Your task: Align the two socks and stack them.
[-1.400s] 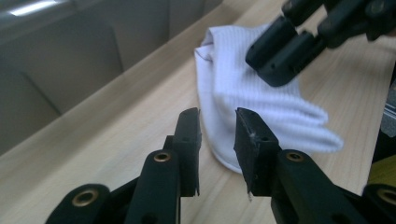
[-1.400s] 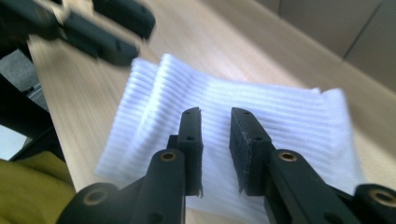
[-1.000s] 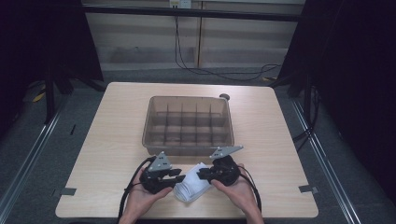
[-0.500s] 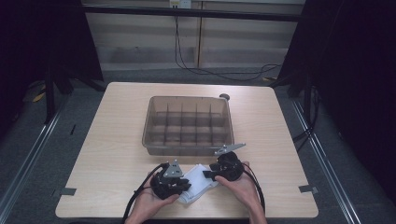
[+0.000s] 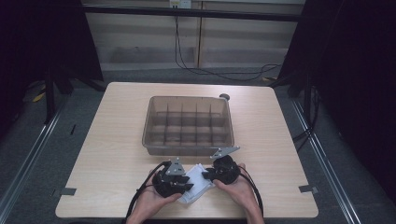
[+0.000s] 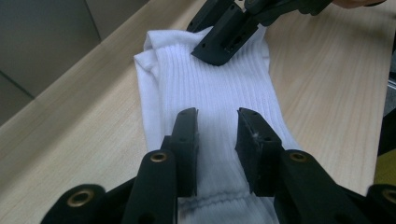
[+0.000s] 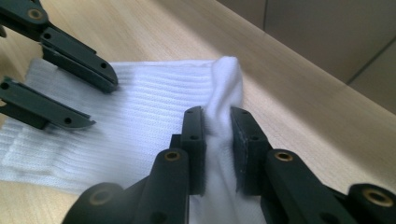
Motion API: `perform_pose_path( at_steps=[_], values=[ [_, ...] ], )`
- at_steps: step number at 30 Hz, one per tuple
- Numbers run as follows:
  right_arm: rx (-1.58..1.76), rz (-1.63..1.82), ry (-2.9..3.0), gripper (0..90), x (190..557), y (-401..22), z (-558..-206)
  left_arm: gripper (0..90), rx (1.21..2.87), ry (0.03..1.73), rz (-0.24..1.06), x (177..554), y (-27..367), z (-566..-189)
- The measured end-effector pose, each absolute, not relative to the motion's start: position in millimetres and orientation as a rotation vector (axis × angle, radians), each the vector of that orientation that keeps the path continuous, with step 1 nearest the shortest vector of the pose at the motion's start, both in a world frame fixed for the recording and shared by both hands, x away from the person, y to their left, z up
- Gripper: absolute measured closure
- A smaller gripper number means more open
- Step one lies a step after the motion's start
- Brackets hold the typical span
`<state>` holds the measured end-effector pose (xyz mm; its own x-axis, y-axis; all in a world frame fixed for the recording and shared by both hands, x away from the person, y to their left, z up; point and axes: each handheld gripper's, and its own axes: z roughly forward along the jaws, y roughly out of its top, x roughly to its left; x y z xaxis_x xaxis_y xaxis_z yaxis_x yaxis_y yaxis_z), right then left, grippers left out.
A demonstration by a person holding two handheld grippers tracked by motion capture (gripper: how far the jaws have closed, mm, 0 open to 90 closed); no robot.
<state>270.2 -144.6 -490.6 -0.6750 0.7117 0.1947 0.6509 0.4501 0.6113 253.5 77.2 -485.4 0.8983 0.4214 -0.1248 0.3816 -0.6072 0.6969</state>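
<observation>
The right gripper (image 7: 217,140) pinches a raised fold of the white sock (image 7: 140,116) between its two black pads; its jaws have just been closing, and the cloth bunches up into a soft ridge between them. The left gripper (image 6: 217,140) stands with its jaws a little apart and pressed down on the flat sock, a strip of ribbed knit showing between the pads; its jaws have just been opening, and whether the pads nip the cloth cannot be told.

In the high view, the left gripper (image 5: 173,181) and the right gripper (image 5: 223,171) face each other across the sock (image 5: 197,186), each held in a hand that comes in from the near edge, with black cables trailing back along the forearms. The grippers tilt down toward the cloth.

The sock is white, finely ribbed and folded flat, with a stitched hem near the left jaws. It lies on the pale wood-grain table (image 5: 112,154), close to the near edge, just in front of a clear brownish plastic organizer box (image 5: 189,125) divided into small compartments.
</observation>
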Motion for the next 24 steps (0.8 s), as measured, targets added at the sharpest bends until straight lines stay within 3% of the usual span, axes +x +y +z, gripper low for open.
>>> perform_pose_path(
  at_steps=[9,11,15,24],
  values=[
    [1.238,1.067,2.599,78.2,271,-147,-491,64.7,2.255,0.582,0.059,256,74,-484],
    [1.238,1.069,2.6,78.2,271,-147,-491,72.6,2.249,0.559,0.031,258,72,-484],
    [1.213,1.072,2.584,77.2,268,-146,-489,79.9,2.273,0.552,0.031,258,65,-490],
    [1.233,1.093,2.521,59.8,264,-160,-479,83.1,2.271,0.55,0.069,254,64,-493]
  ],
)
